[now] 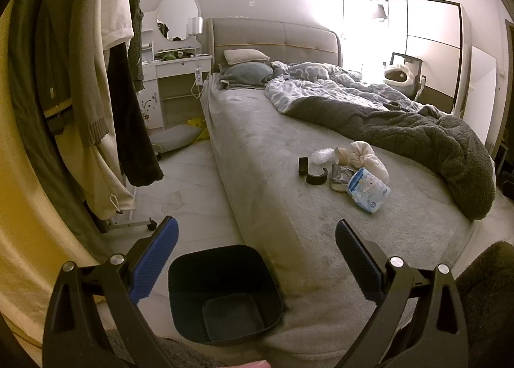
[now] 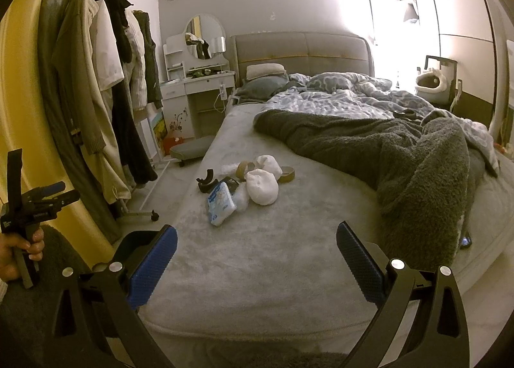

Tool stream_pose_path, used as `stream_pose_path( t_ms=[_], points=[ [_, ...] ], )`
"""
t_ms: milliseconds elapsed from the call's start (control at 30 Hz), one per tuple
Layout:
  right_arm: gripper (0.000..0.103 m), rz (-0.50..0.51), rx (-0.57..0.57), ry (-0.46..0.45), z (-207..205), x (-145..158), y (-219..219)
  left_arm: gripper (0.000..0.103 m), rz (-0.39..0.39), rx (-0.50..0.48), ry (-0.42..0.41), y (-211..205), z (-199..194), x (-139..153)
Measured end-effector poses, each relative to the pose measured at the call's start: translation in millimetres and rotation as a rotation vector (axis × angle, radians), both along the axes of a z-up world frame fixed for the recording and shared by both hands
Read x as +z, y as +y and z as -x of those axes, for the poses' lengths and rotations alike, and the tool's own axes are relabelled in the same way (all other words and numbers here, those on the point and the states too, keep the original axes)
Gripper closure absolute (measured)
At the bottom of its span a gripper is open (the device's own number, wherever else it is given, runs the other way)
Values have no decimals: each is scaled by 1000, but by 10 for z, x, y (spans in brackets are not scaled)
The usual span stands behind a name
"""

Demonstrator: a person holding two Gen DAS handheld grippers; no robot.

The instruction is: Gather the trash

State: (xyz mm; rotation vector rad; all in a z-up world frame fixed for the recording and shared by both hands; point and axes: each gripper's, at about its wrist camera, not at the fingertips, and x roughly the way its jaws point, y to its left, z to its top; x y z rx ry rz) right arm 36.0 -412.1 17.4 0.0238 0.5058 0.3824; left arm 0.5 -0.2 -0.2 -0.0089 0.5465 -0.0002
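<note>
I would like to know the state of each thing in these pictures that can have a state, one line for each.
Left gripper: open, holding nothing.
Right gripper: open, holding nothing.
Bin: upright on the floor by the bed corner, empty.
Trash pile: loose on the bed, untouched.
Blue tissue pack: lying flat.
Dark blanket: crumpled.

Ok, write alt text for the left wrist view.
An open left hand-held gripper hovers above an empty black bin beside a grey bed. A cluster of trash, including a blue-white packet, lies on the bed.
</note>
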Motion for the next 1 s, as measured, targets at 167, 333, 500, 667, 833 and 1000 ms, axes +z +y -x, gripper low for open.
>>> stream_pose_path(
  t_ms=[167,333,500,667,833,1000],
  points=[
    [3,1,0,0,-2,4,2,3,-1,0,1,0,-1,-1],
    [3,2,0,2,-6,22,29,3,-3,1,2,-4,2,0],
    [3,1,0,2,-11,18,17,3,0,0,1,-2,2,1],
    [3,2,0,2,-9,19,18,3,-1,1,3,-2,-1,0],
    [3,1,0,1,-6,20,20,3,-2,0,3,-3,-1,0],
    [3,2,0,2,-5,20,18,3,-2,1,4,-3,-2,0]
  ],
)
